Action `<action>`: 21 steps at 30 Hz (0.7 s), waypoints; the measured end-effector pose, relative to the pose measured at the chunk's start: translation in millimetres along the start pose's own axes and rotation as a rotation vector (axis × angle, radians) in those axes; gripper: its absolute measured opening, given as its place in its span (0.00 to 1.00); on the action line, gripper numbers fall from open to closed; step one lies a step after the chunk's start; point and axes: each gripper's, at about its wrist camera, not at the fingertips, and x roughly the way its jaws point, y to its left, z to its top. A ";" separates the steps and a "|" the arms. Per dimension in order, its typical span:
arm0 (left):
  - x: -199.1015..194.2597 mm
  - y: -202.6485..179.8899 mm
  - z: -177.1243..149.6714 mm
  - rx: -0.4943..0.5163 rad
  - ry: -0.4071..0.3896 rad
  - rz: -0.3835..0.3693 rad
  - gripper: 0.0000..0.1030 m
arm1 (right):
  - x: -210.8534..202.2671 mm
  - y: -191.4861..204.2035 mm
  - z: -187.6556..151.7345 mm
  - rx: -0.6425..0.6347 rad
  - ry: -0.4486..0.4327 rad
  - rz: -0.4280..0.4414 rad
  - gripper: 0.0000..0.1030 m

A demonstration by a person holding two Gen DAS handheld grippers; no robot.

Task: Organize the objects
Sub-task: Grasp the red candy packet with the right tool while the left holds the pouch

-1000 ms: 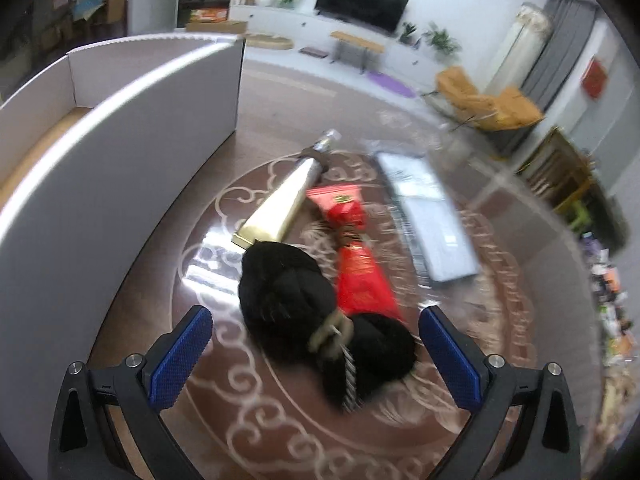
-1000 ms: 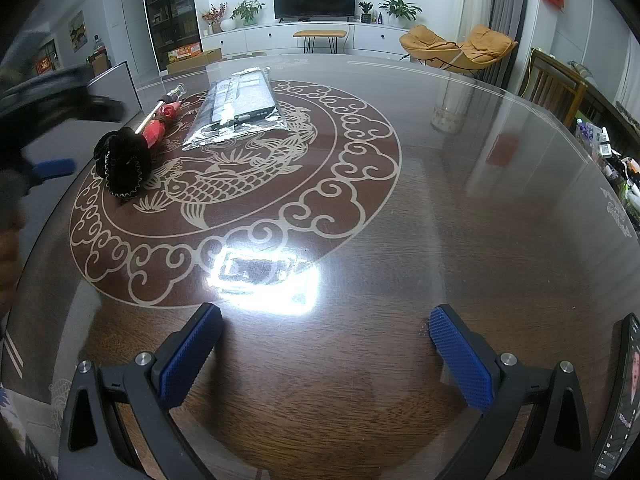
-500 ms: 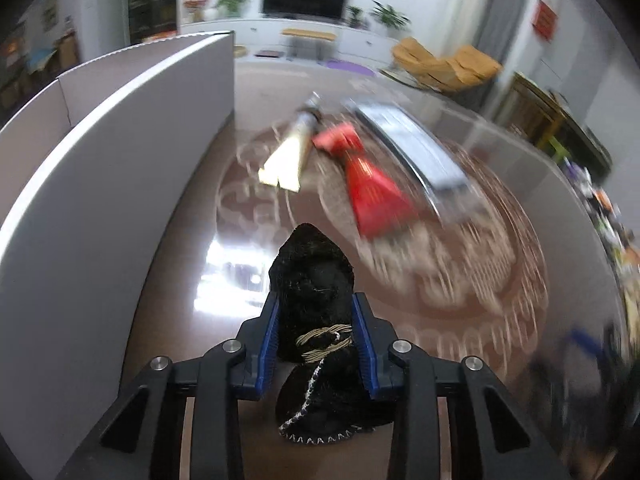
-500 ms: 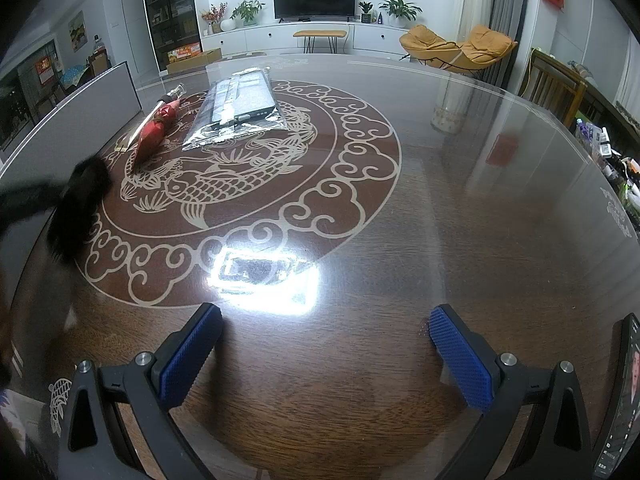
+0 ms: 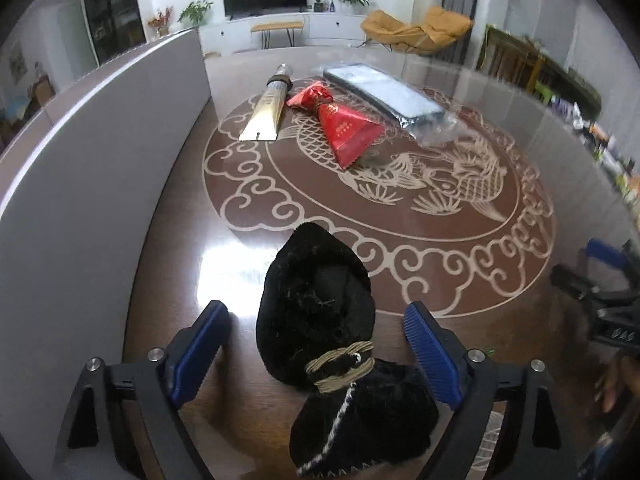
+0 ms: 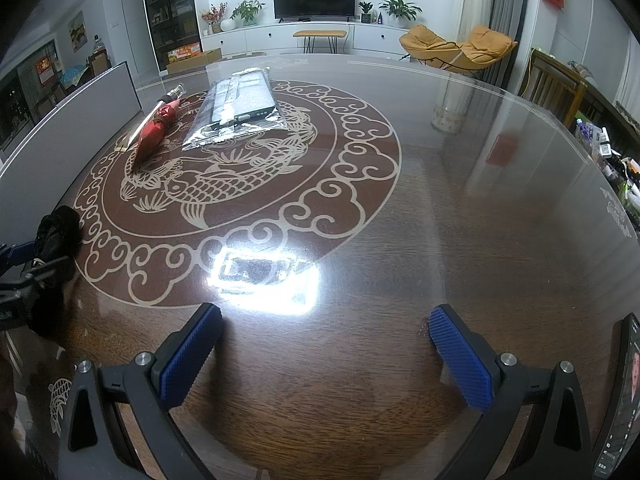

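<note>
A black velvet pouch (image 5: 320,304) tied with a tan cord lies on the table between the open fingers of my left gripper (image 5: 316,332), not gripped; it also shows at the left edge of the right wrist view (image 6: 56,232). Farther off lie a gold tube (image 5: 266,110), a red wrapped packet (image 5: 344,128) and a clear bag holding a dark flat item (image 5: 388,94). In the right wrist view the red packet (image 6: 154,136) and clear bag (image 6: 240,108) lie far left. My right gripper (image 6: 324,340) is open and empty over bare table.
A tall white box wall (image 5: 80,184) runs along the left of the table. The round glass-topped table (image 6: 460,208) has a fish pattern. A phone (image 6: 622,400) stands at the right edge. Chairs sit behind the table.
My left gripper, shut on the black pouch half a second ago, has opened and the pouch now rests on the table nearer me. My right gripper has not moved.
</note>
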 end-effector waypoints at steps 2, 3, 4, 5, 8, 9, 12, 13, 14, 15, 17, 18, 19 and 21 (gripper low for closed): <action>2.3 1.4 -0.3 -0.008 -0.001 0.000 1.00 | -0.3 -0.2 -0.1 0.000 0.000 0.000 1.00; 3.4 1.7 -0.5 -0.013 -0.006 0.000 1.00 | 0.1 0.1 0.0 0.000 0.000 0.000 1.00; 3.8 1.7 -1.6 -0.015 -0.015 0.000 1.00 | 0.0 0.0 -0.1 0.000 0.000 0.000 1.00; 3.0 1.5 -3.3 -0.013 -0.026 0.001 1.00 | 0.1 0.1 0.0 0.000 0.000 0.000 1.00; 3.8 1.7 -4.7 -0.013 -0.033 0.000 1.00 | 0.1 0.1 0.0 0.000 0.000 0.000 1.00; 3.5 1.4 -5.6 -0.013 -0.034 -0.001 1.00 | 0.1 0.1 0.0 0.000 0.000 0.000 1.00; 4.8 1.3 -5.3 -0.013 -0.034 -0.001 1.00 | 0.2 0.1 0.0 0.000 0.000 0.000 1.00; 4.8 1.4 -5.3 -0.012 -0.034 -0.001 1.00 | 0.1 0.1 0.0 0.000 0.000 0.000 1.00; 4.7 1.5 -5.5 -0.012 -0.034 -0.002 1.00 | 0.0 0.0 -0.1 0.000 0.000 0.000 1.00; 4.7 1.6 -5.8 -0.010 -0.032 -0.003 1.00 | 0.2 0.2 0.0 0.000 0.000 0.000 1.00; 6.6 1.3 -4.5 -0.009 -0.031 -0.004 1.00 | 0.0 0.0 -0.1 0.000 0.000 0.000 1.00; 6.8 0.9 -4.4 -0.008 -0.031 -0.004 1.00 | 0.2 0.2 0.0 0.000 0.000 0.000 1.00; 6.8 0.9 -4.7 -0.009 -0.031 -0.004 1.00 | 0.2 0.1 0.0 0.000 0.000 0.000 1.00; 6.8 0.8 -4.8 -0.008 -0.031 -0.004 1.00 | 0.3 0.2 0.1 0.000 0.000 0.000 1.00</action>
